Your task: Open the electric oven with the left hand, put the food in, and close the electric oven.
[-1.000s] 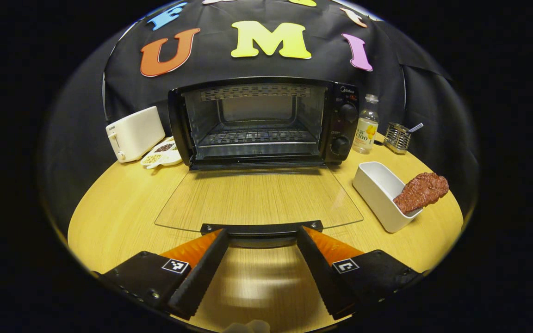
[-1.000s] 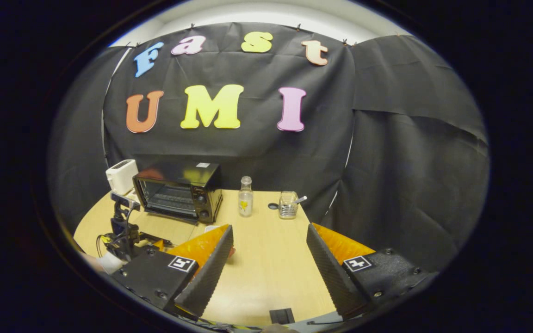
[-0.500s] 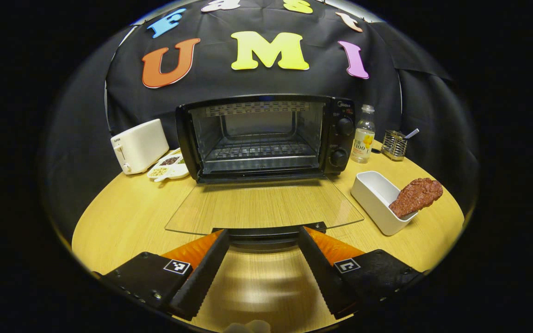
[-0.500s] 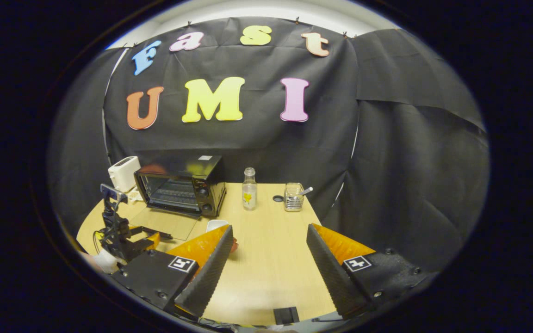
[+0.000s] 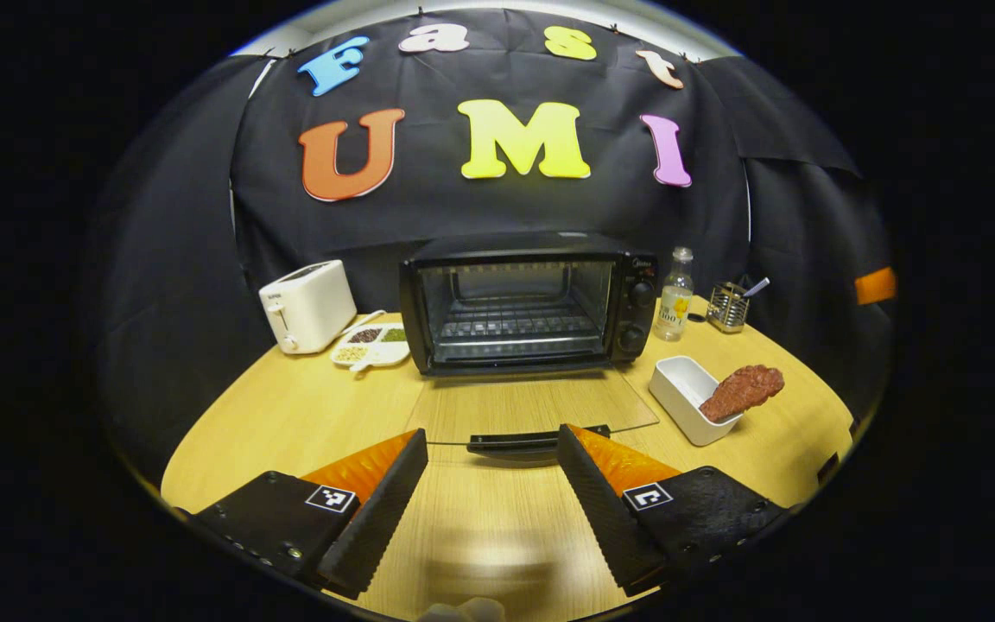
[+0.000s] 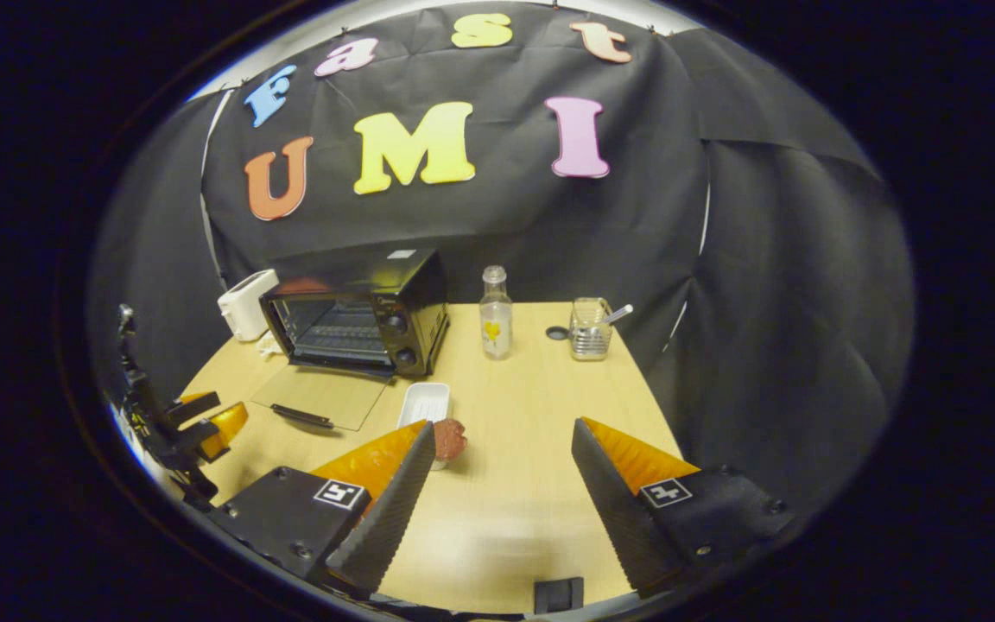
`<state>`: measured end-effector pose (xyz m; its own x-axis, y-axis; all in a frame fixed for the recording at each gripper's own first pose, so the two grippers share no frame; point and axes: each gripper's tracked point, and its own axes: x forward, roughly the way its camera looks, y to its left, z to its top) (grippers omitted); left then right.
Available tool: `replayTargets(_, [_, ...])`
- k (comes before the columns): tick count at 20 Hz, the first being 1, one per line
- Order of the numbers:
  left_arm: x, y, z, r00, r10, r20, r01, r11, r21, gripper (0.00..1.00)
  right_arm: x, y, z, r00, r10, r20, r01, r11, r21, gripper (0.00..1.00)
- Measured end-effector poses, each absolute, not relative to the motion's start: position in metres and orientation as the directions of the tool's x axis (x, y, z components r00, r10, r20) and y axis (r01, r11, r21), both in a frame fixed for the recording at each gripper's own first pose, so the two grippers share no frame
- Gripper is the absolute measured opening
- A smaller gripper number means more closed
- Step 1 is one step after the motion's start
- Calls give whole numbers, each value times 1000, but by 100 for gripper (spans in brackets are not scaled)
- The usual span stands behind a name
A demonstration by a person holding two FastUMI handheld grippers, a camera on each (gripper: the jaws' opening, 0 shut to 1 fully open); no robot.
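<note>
Now that the left gripper [image 5: 491, 484] has drawn back from the door handle [image 5: 516, 444], the oven [image 5: 525, 301] stands open on the bench [image 5: 290, 415]; loading comes next. Both grippers hover wide and empty, the right gripper [image 6: 502, 484] near the meat [image 6: 448, 438] propped on the white dish [image 6: 425, 402].

left gripper [image 5: 491, 449] agape, right gripper [image 6: 502, 441] agape

oven door [image 5: 532, 404]: clear glossy glass | table [image 5: 290, 415]: smooth wood grain | tray [image 5: 679, 393]: white plastic
</note>
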<state>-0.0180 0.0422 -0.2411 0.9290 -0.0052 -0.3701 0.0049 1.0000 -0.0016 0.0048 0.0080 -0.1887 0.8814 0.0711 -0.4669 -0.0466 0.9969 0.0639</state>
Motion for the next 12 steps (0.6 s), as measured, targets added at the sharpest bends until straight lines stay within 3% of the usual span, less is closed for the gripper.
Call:
replayTargets(7, [-43,65,-157,956,102,-276,-102,995,16,96,62,36,-267,745,257,-615,-102,956,276,92])
replayTargets(12, [-52,69,-121,956,187,-226,-183,982,38,96,86,60,-302,629,399,-667,-135,901,411,74])
